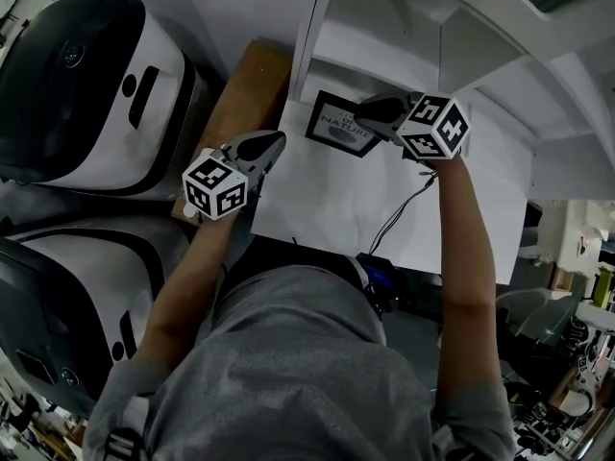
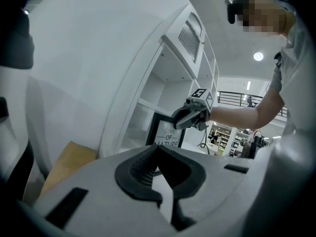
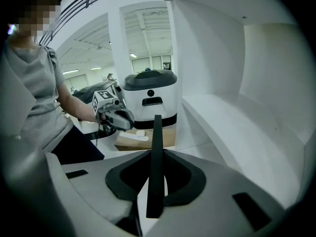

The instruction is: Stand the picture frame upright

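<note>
The picture frame (image 1: 334, 125) is gripped along its edge by the right gripper (image 1: 365, 113), whose jaws are clenched on the thin black border. The frame is seen raised with its printed face turned toward the left gripper (image 1: 273, 143). Whether its lower edge rests on the white tabletop (image 1: 327, 205) cannot be told, since that edge is hidden in the left gripper view. The left gripper is held well apart from the frame, near the tabletop's left edge, with its jaws pressed together and nothing between them.

Just behind the frame, a white shelf unit (image 1: 384, 36) is found, its upright post (image 1: 312, 32) standing close to the frame's left corner. To the left of the post, a brown board (image 1: 240, 94) is laid, and a small white object (image 3: 136, 135) is seen on it. Beyond the board, two large white and black machines (image 1: 86, 84) are placed side by side. A black cable (image 1: 396, 214) is trailed across the tabletop below the right gripper.
</note>
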### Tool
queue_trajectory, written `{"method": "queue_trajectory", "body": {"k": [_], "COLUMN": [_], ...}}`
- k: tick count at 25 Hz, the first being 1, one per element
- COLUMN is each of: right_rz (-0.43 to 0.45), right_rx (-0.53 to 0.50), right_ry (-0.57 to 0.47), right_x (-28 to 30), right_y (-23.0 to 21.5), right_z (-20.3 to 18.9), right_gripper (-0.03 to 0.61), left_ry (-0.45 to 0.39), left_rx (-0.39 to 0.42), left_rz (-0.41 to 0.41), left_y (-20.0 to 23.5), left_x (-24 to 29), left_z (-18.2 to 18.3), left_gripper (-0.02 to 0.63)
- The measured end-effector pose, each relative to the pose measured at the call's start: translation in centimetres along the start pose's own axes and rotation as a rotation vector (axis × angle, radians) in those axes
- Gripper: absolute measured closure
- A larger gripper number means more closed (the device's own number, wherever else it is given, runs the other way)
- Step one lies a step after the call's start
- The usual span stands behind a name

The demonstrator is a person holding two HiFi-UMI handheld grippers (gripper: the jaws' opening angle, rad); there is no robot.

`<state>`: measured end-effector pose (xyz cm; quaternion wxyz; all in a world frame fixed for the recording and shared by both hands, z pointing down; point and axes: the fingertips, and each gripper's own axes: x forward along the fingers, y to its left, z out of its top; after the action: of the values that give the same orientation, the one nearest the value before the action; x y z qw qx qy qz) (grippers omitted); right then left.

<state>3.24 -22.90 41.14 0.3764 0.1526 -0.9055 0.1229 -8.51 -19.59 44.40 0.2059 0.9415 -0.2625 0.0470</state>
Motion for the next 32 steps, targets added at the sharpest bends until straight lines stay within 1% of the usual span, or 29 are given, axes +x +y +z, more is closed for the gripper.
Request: {"method": "queue_trajectory", "body": {"k": [4,6,11,14,17,20,24,26,29,32], "right_rz": [-0.087,-0.115,-0.132,-0.138,-0.159,-0.199,-0.286,-0.317,-0.337,-0.338], "right_rx": [-0.002,-0.004,-0.025,-0.028,-0.054,-0.067,-0.071,-0.092,-0.116,-0.134], "right_ry": [0.005,0.008,0.008,-0.009,-0.006,-0.004,-0.023,-0.036,-0.043,-0.058], "right_x": [0.0,0.0,0.4,0.4,0.5,1.0,1.5,1.7,2.0,2.2], "right_y": [-2.1,-2.9,-3.5,-3.6,-3.6,-3.9,-4.6,-4.8,-4.8,-4.8], "right_z": [-0.1,-0.1,0.0,0.2,0.2,0.0,-0.3,-0.3,-0.3,-0.2], "right_gripper": [0.499,0.499,0.499,0.499,0.499,0.499,0.499,0.499,0.498,0.497], "left_ry": [0.005,0.006,0.013,0.019,0.026,0.026,0.031,0.033,0.035,0.038], "left_rx": [0.006,0.010,0.014,0.015,0.014,0.014,0.019,0.022,0.022,0.019], "left_rz": [-0.008,-0.012,-0.017,-0.022,-0.022,-0.021,-0.026,-0.028,-0.031,-0.033], "left_y": [0.0,0.0,-0.1,-0.2,-0.2,-0.1,-0.2,-0.3,-0.4,-0.4], "left_x": [0.5,0.7,0.9,1.2,1.3,1.5,1.8,1.8,1.9,1.9], "left_z": [0.2,0.4,0.3,0.1,-0.2,-0.2,-0.3,-0.2,-0.3,-0.5], "left_gripper": [0.606,0.607,0.606,0.606,0.606,0.606,0.606,0.606,0.607,0.606]}}
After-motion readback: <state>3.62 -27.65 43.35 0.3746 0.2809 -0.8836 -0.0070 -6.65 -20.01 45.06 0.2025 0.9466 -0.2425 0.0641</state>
